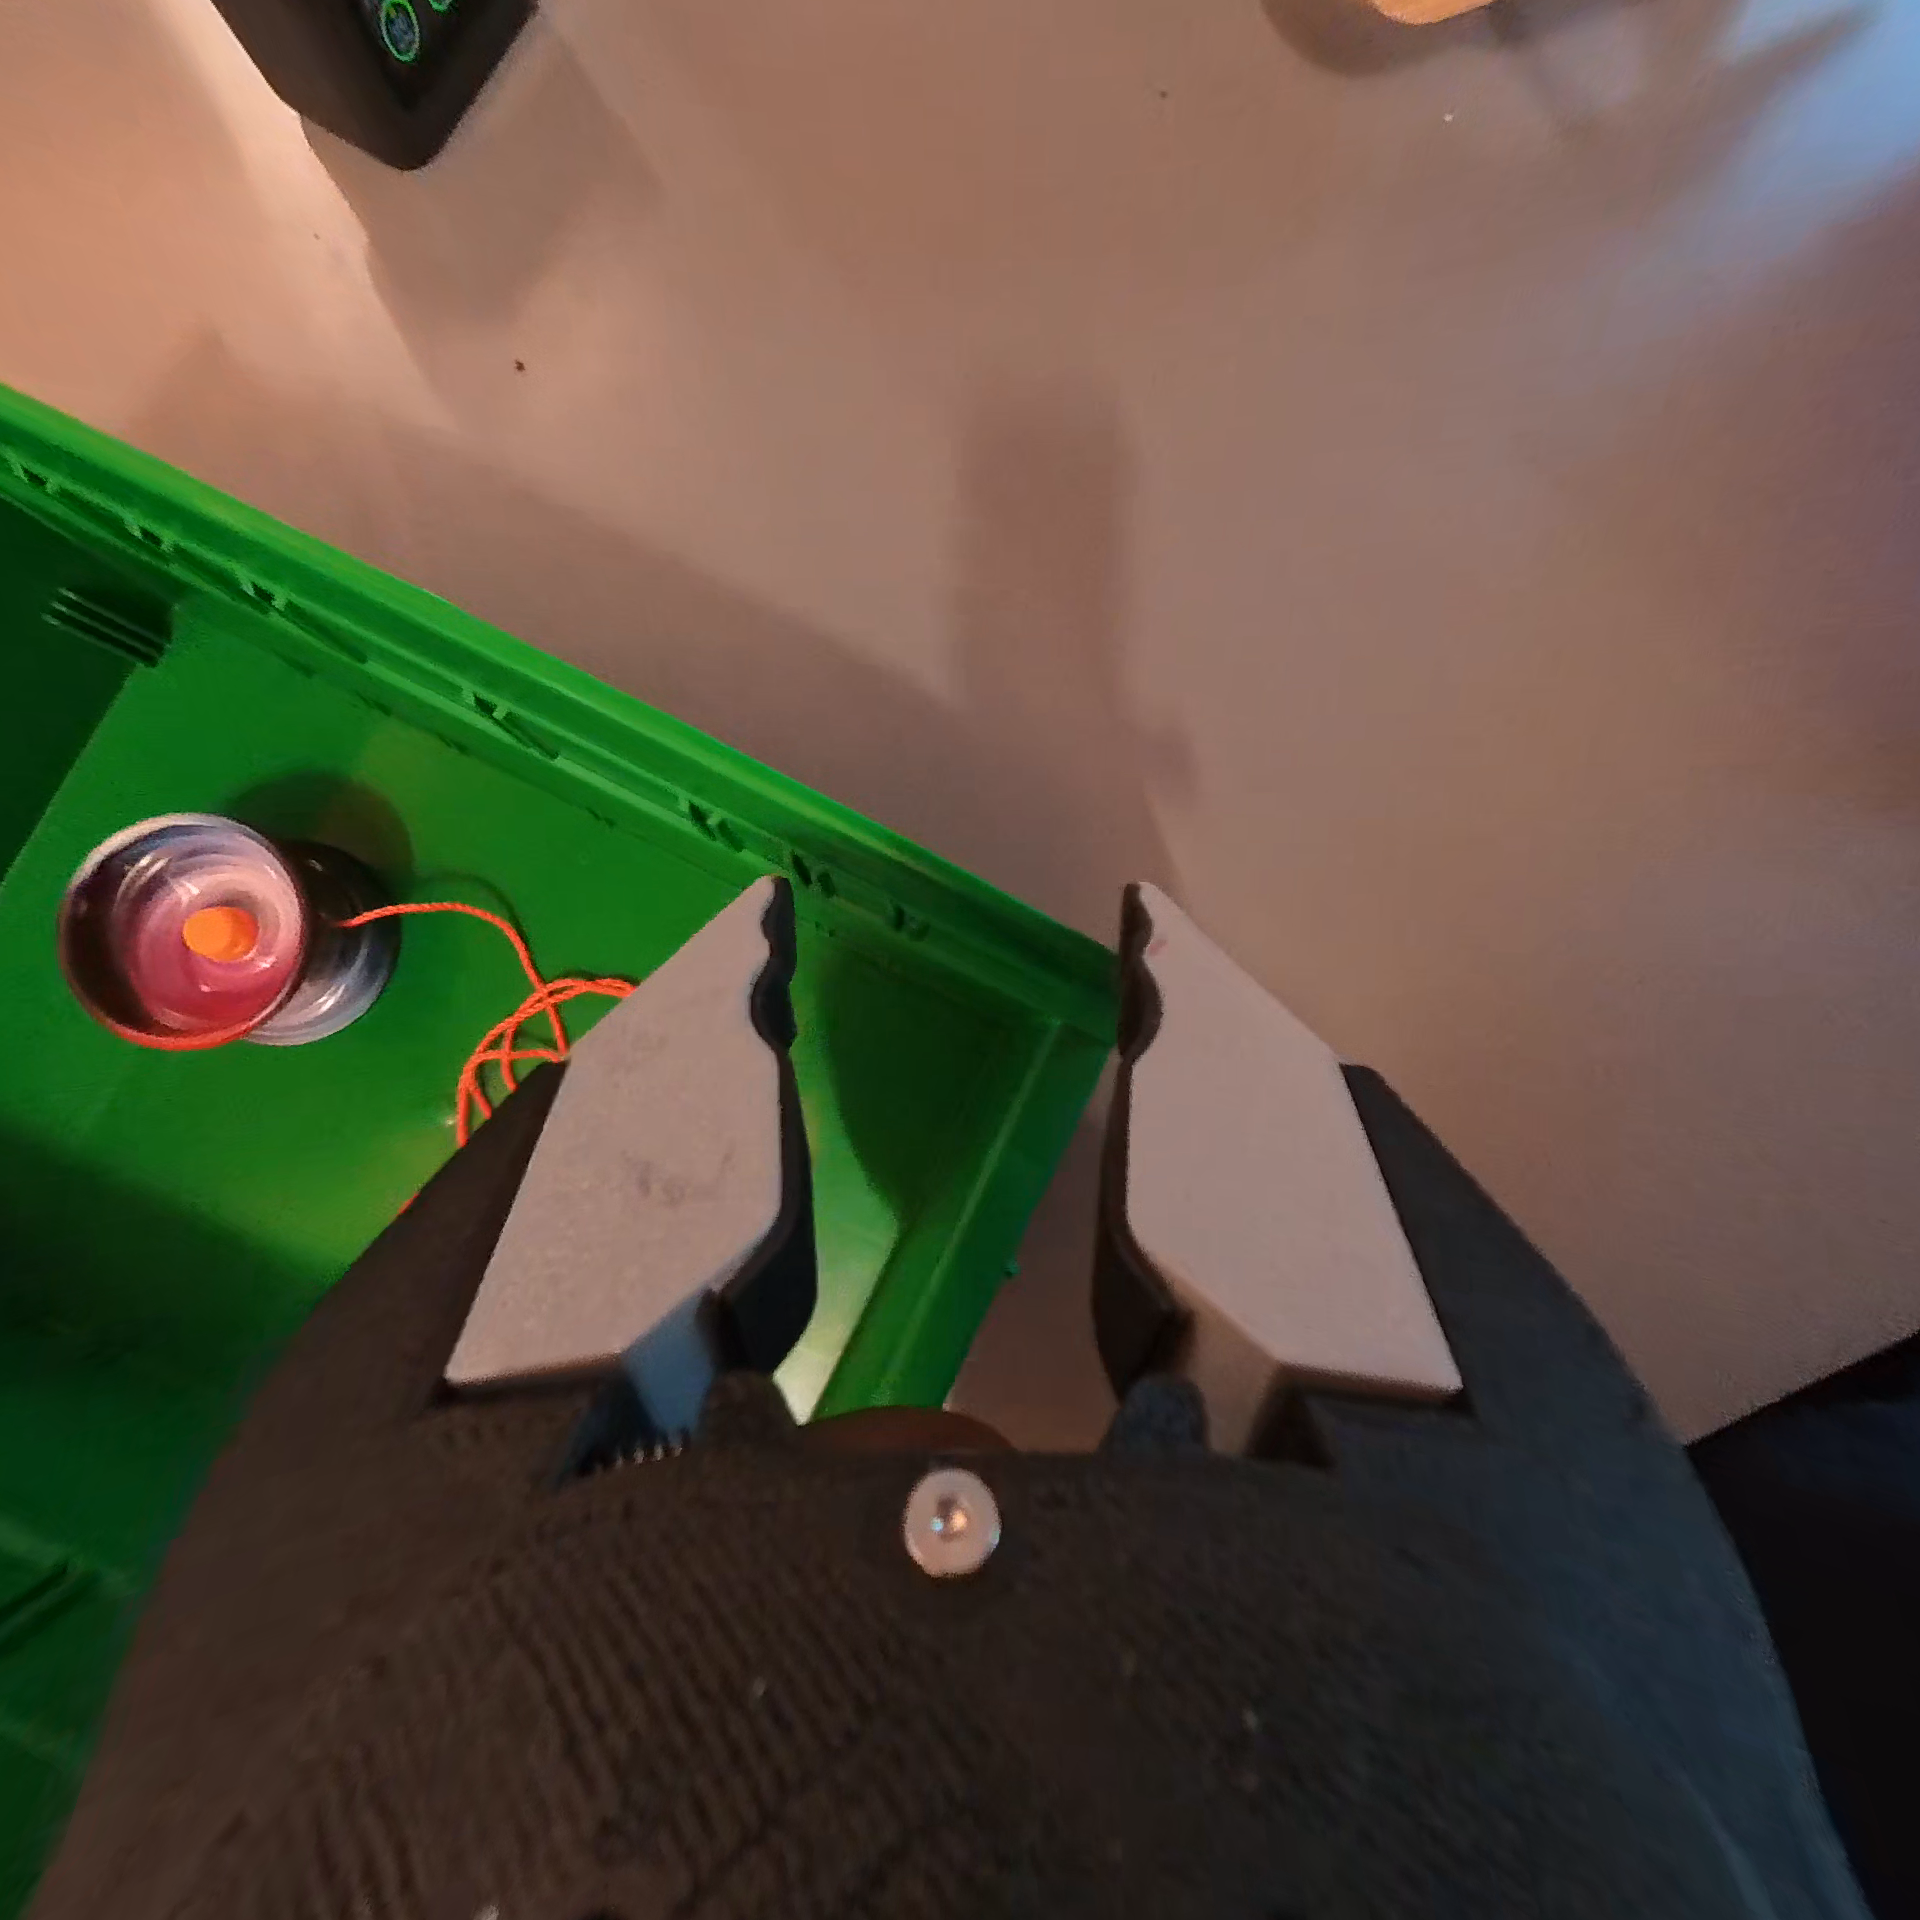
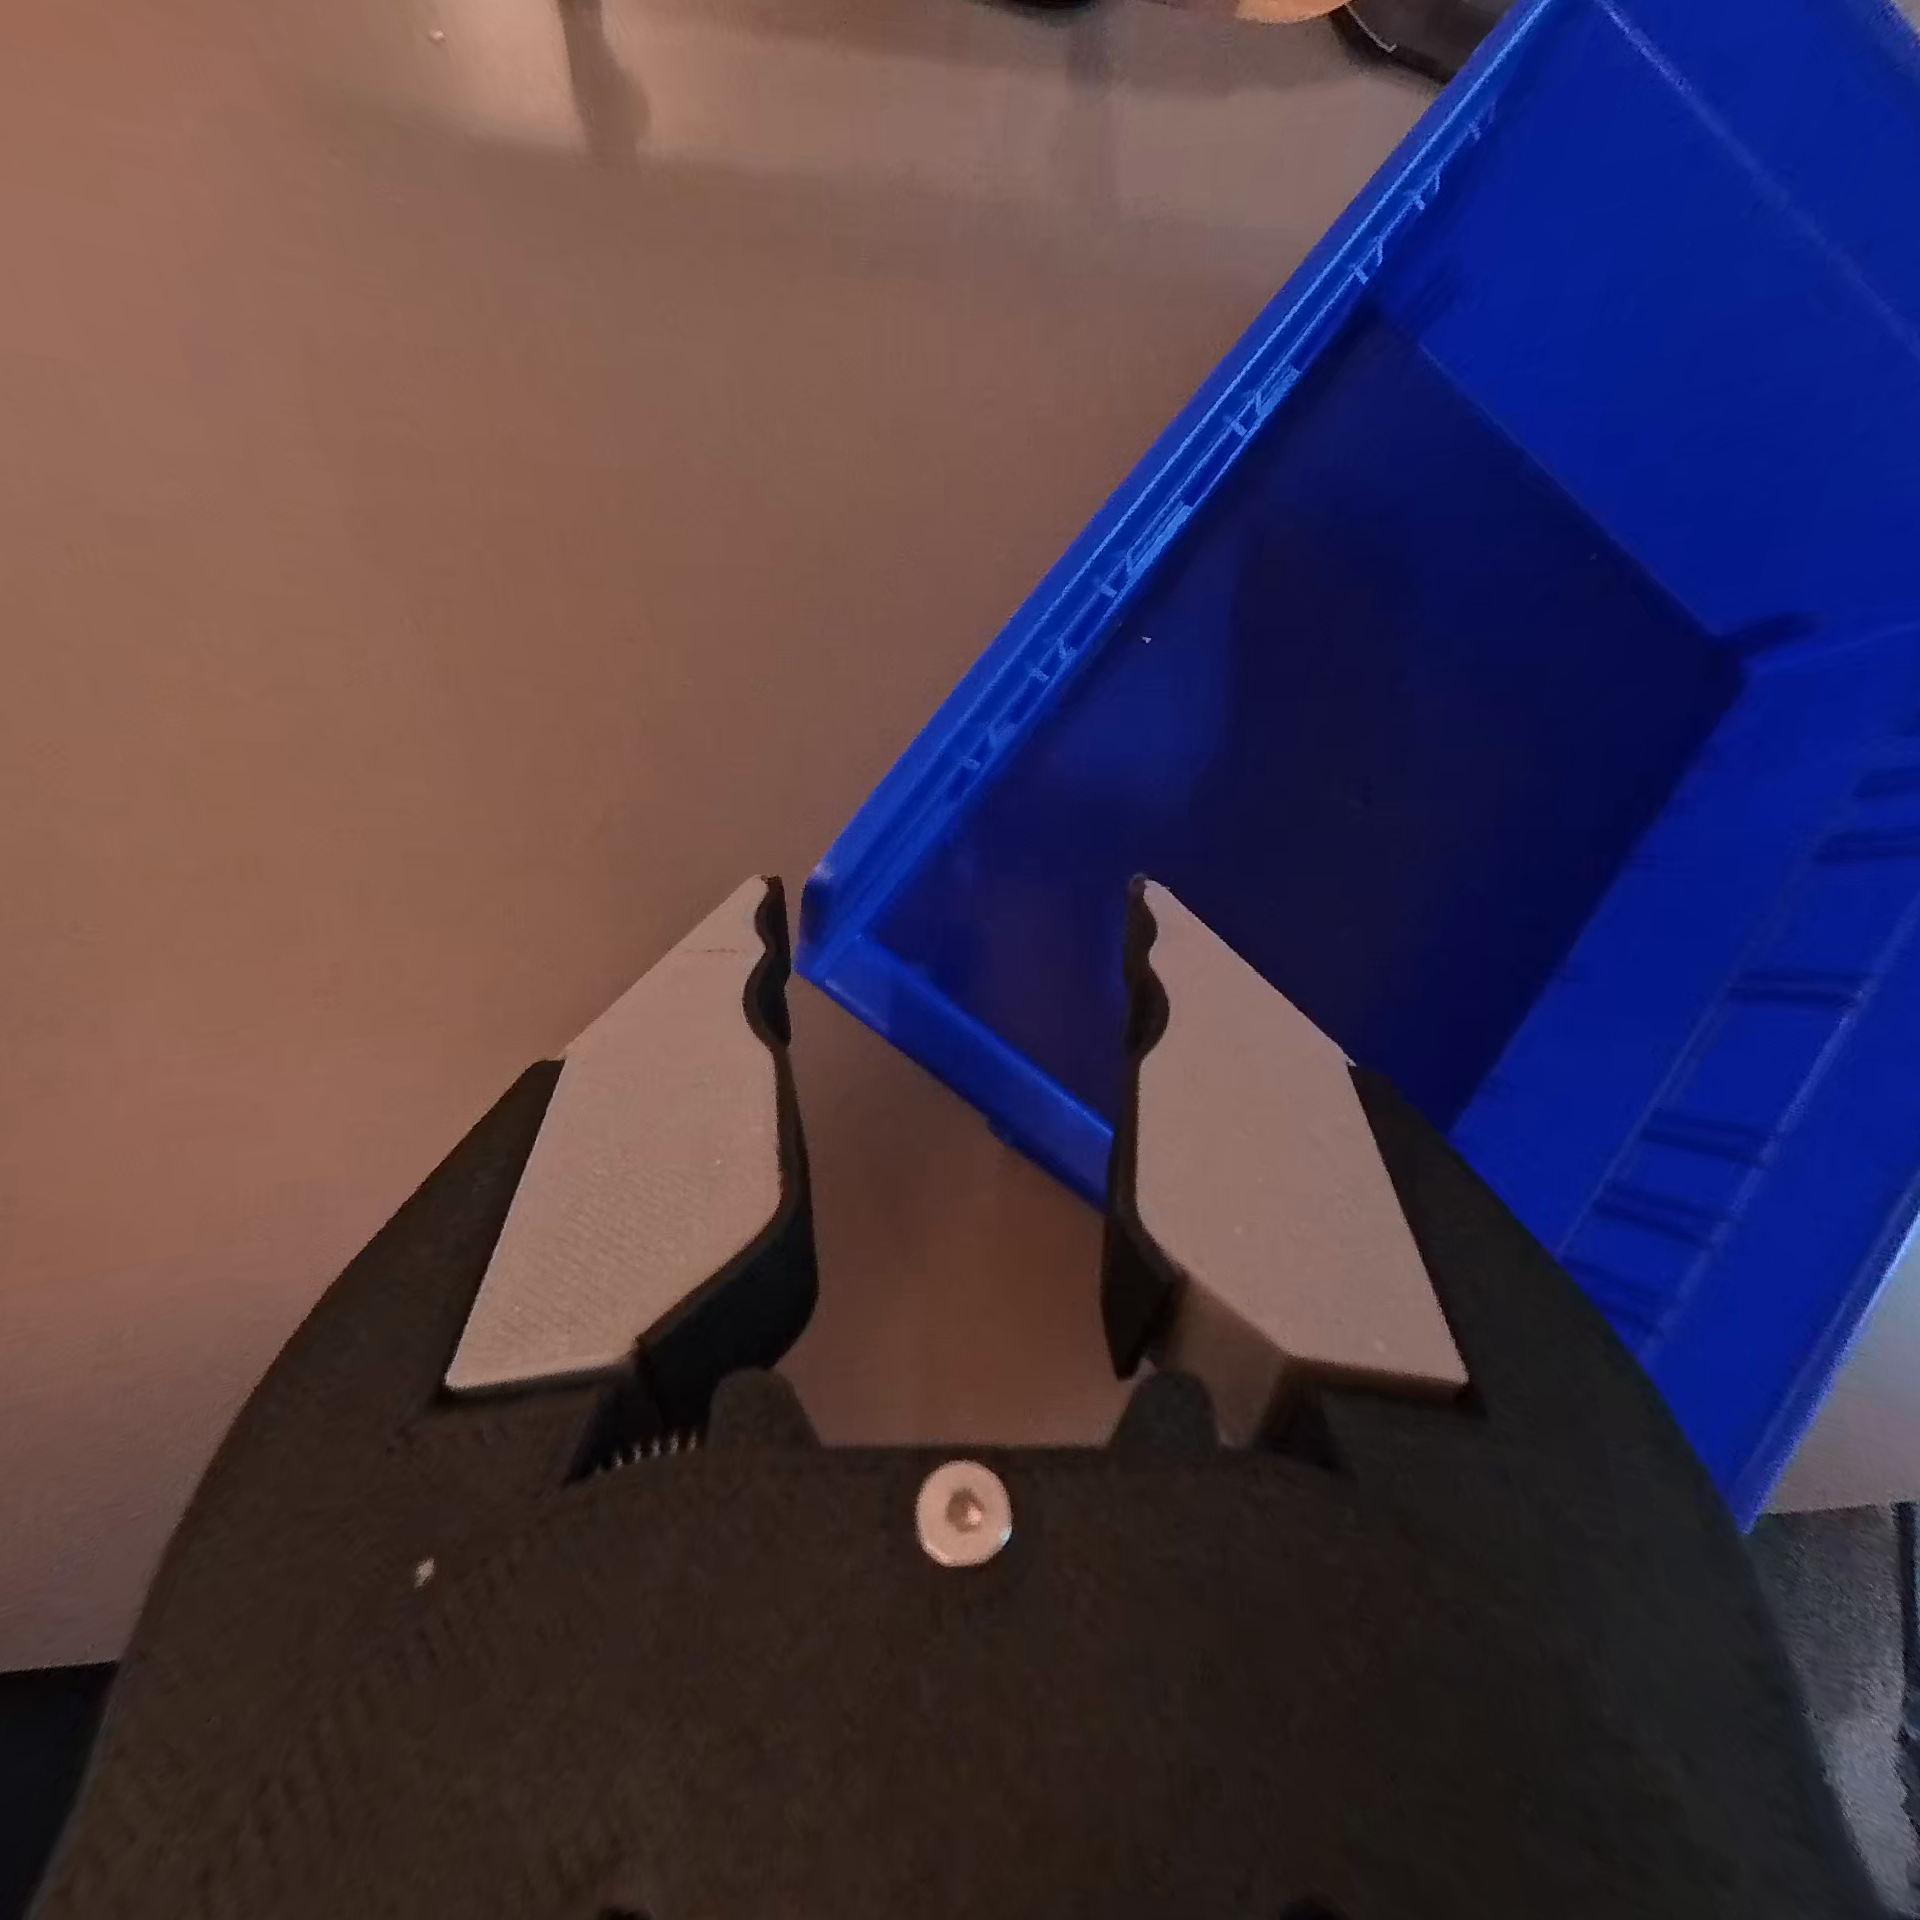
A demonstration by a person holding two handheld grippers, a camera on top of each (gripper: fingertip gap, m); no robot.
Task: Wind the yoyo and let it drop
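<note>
A yoyo (image 1: 197, 930) with clear shells, a pink core and an orange centre lies on its side on the floor of a green bin (image 1: 623, 727) at the left. Its orange string (image 1: 520, 997) trails loosely to the right and runs under my left finger. My left gripper (image 1: 956, 914) hovers open above the bin's right corner, with nothing between the pads. My right gripper (image 2: 956, 914) is open above the near left corner of a blue bin (image 2: 1195, 623), and nothing is held. The yoyo does not show in the right wrist view.
Both bins stand on a pale table (image 1: 1351, 520). A black device (image 1: 384, 62) with green markings lies at the far left. A tan object (image 1: 1423, 10) sits at the top edge. The table's near edge (image 2: 42, 1652) shows in the right wrist view.
</note>
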